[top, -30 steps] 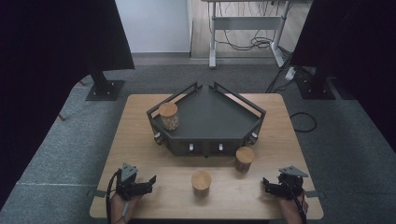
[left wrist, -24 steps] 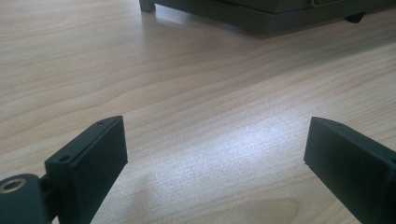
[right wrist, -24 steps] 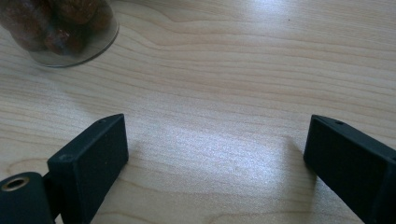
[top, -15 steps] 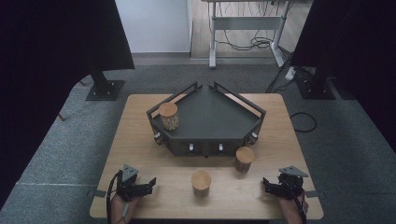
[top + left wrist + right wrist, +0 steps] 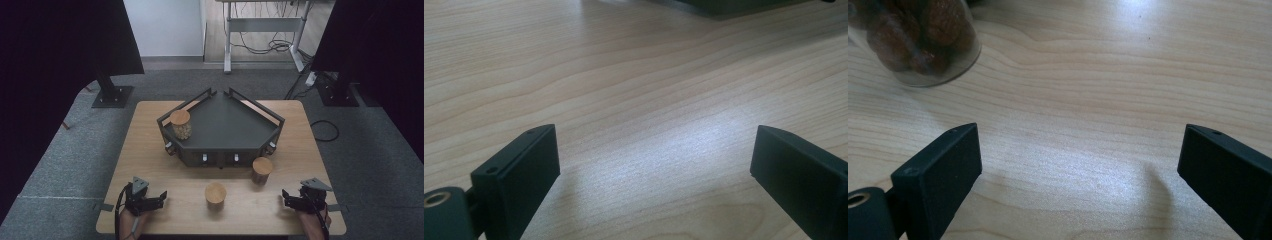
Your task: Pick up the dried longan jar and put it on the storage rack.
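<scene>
Wooden-lidded glass jars are the work here: one with pale contents (image 5: 180,125) already stands in the left corner of the dark five-sided metal tray (image 5: 260,127); two more wait on the pale wood table (image 5: 150,150) in front of that tray, a dark-filled jar (image 5: 262,170) just off its front right corner and another (image 5: 215,194) nearer the table's front edge. Left gripper (image 5: 161,195) and right gripper (image 5: 286,196) rest low near the front edge, well apart from the tray, jaws spread wide, nothing between them; the right's have just been opening. Judged: start of a pick. Next move calls for reaching to a jar and closing squarely on its glass wall below the lid.
</scene>
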The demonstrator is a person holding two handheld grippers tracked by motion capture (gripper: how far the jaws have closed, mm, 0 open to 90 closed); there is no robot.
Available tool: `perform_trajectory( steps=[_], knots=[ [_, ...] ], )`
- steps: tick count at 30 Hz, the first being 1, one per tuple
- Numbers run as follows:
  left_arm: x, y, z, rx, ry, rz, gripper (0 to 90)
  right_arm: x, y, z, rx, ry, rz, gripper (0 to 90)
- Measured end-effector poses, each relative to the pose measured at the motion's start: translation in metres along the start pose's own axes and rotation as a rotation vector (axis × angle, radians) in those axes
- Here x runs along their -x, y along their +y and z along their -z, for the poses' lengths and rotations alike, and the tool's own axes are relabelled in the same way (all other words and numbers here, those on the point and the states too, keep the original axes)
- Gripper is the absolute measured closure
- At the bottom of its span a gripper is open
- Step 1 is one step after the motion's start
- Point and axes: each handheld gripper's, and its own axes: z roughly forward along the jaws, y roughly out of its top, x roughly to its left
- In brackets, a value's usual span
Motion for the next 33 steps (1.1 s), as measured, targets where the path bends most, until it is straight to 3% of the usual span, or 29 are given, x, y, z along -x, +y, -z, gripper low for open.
perform_trajectory(
  steps=[14,25,33],
  knots=[
    [-0.001,0.003,-0.005,-0.047,0.007,0.008,5.5,-0.005,-0.001,0.007,0.039,-0.007,0.008,3.3],
    [0.004,0.007,-0.008,-0.066,0.030,-0.015,4.7,-0.007,-0.001,0.015,0.072,-0.018,0.011,3.4],
    [0.005,0.008,-0.009,-0.071,0.039,-0.007,2.6,-0.005,-0.001,0.021,0.095,-0.020,0.005,3.3]
  ],
)
